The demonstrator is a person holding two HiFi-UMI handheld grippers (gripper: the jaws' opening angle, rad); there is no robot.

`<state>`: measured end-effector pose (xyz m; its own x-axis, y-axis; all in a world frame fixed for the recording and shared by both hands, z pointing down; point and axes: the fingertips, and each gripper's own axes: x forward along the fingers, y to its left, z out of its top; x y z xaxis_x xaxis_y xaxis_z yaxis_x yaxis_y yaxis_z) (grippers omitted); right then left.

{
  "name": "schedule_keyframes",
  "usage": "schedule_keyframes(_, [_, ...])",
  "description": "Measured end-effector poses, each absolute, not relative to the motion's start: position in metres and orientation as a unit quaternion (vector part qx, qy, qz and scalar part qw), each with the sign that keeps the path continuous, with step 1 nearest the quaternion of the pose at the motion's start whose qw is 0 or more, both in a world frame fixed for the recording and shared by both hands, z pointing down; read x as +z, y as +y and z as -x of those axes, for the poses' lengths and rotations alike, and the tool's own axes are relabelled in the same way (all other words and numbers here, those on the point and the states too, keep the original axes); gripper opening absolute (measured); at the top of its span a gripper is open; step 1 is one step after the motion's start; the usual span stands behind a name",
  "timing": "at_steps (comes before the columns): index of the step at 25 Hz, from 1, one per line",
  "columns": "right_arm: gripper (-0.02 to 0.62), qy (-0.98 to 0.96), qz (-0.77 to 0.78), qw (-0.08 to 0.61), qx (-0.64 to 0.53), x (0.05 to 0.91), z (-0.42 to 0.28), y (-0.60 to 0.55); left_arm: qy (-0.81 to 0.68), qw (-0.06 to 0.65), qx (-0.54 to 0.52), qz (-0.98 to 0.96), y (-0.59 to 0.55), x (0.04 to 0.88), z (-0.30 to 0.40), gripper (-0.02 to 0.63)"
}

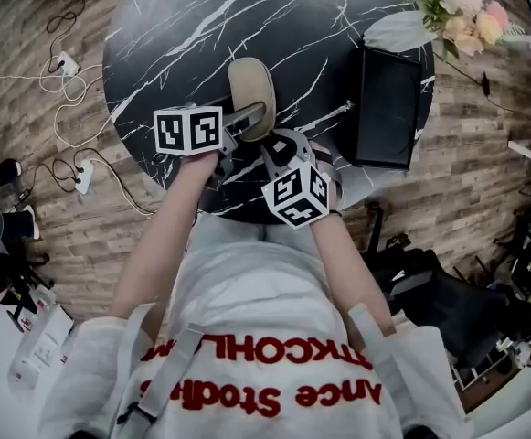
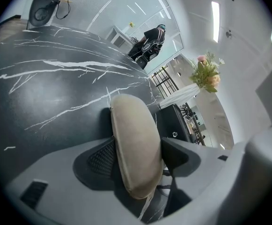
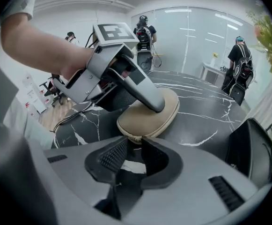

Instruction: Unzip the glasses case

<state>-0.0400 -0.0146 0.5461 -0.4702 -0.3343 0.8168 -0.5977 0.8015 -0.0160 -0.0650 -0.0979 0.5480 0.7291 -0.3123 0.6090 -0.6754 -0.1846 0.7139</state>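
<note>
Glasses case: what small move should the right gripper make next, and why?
Probably close the right gripper on the zipper pull. Its jaws stand apart, with the small pull at the near end of the glasses case right at their tips, while the left gripper clamps the case.

Black box (image 1: 388,108) right, table (image 1: 174,26) apparently open left

Glasses case (image 1: 251,88) lies flat on the worktop (image 1: 183,44), sitting right between the left gripper's (image 2: 136,158) jaws, clamped across its width. The right gripper (image 3: 128,153) is just right of the left one, at the case's near end, with that end just ahead of its jaws. Off to the right gripper's right stands a box (image 1: 388,108) on the worktop, with flowers (image 1: 461,3) beyond it. Left of the left gripper, cables (image 1: 73,135) trail across the floor (image 1: 27,218).
</note>
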Motion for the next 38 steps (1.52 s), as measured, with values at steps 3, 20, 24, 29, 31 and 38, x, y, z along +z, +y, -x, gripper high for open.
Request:
schedule_keyframes(3, [0.087, -0.833, -0.27, 0.463, 0.134, 0.547, 0.041, -0.015, -0.333, 0.546, 0.167, -0.75, -0.098, 0.548, 0.065, 0.314])
schedule_keyframes(20, [0.09, -0.853, -0.267, 0.382, 0.234, 0.545, 0.062, -0.002, -0.336, 0.542, 0.171, -0.751, -0.098, 0.55, 0.065, 0.305])
schedule_keyframes(24, [0.084, -0.86, -0.257, 0.37, 0.239, 0.547, 0.074, 0.001, -0.334, 0.541, 0.17, -0.753, -0.099, 0.551, 0.065, 0.305])
schedule_keyframes(29, [0.074, -0.865, -0.264, 0.348, 0.247, 0.537, 0.063, -0.004, -0.323, 0.54, 0.159, -0.761, -0.098, 0.548, 0.063, 0.311])
schedule_keyframes(31, [0.048, -0.867, -0.292, 0.328, 0.235, 0.521, 0.047, -0.018, -0.321, 0.524, 0.166, -0.771, -0.097, 0.545, 0.065, 0.313])
schedule_keyframes(38, [0.018, -0.868, -0.408, 0.223, 0.173, 0.422, -0.021, -0.088, -0.389, 0.367, 0.182, -0.825, -0.12, 0.47, 0.096, 0.198])
